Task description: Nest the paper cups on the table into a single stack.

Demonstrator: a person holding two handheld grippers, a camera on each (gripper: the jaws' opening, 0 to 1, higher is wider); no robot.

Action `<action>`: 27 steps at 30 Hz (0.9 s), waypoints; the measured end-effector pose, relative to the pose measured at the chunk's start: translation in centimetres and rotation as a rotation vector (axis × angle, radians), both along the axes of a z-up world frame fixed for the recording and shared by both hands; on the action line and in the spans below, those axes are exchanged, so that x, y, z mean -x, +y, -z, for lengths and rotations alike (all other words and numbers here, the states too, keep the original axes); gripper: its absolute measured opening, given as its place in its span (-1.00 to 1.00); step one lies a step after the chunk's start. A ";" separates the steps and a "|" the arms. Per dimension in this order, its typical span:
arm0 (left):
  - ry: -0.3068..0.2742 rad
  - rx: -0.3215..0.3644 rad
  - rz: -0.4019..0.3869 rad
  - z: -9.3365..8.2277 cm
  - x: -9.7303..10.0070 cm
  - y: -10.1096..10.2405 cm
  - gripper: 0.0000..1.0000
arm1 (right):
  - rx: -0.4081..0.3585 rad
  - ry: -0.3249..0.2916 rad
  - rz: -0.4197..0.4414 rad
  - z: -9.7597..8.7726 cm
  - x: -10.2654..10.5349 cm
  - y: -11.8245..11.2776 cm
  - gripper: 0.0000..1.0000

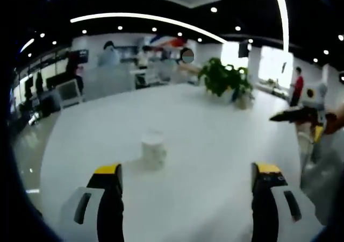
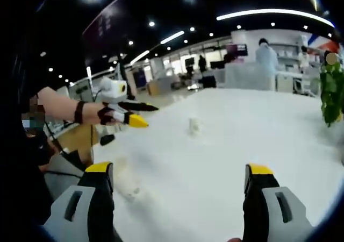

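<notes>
Jaws of my left gripper [image 1: 186, 173] stand wide apart with nothing between them, their yellow tips over the white table [image 1: 215, 140]. Ahead of them and a little toward the left jaw stands a white paper cup [image 1: 153, 149], upright on the table and well clear of both tips; it may be more than one cup nested, but the blur keeps me from telling. Farther off, beyond the right jaw, a potted plant [image 1: 224, 80] sits near the table's far edge. At the right edge of the left gripper view my right gripper [image 1: 293, 114] comes in, held up off the table.

My right gripper [image 2: 180, 175] is likewise spread wide and holds nothing, above the same table [image 2: 258, 129]. Straight ahead between its jaws, far off, stands the small white cup [image 2: 194, 126]. To its left my left gripper [image 2: 134, 115] hangs above the table's near edge, held in my hand [image 2: 105, 113]. The plant [image 2: 332, 91] shows at the far right. People stand in the office beyond the table, too blurred to make out.
</notes>
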State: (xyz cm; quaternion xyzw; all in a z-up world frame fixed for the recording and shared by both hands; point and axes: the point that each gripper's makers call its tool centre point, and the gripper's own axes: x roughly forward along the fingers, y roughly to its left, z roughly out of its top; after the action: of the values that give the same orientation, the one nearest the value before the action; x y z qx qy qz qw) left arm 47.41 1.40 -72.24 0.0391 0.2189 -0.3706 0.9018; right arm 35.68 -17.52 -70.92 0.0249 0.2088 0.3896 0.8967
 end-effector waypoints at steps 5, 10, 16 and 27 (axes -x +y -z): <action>0.009 -0.005 -0.002 1.0 -1.5 -0.4 0.97 | -0.006 0.032 0.018 0.9 -0.2 -0.7 1.00; 0.025 -0.006 0.003 2.2 -2.7 -1.0 0.97 | -0.016 0.047 0.039 1.5 -0.4 -1.3 1.00; 0.053 0.010 -0.005 3.2 -4.1 -1.4 0.97 | -0.021 0.066 0.040 2.2 -0.6 -1.2 1.00; 0.050 0.051 -0.051 4.3 -7.4 -1.4 0.92 | -0.040 0.096 0.048 3.1 -0.4 -1.4 0.99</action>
State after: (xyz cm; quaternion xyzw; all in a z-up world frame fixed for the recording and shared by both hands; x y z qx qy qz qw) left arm 54.82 0.03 -76.51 0.0014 0.2329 -0.3538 0.9058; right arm 36.06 -18.90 -74.07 0.0666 0.2433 0.3705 0.8939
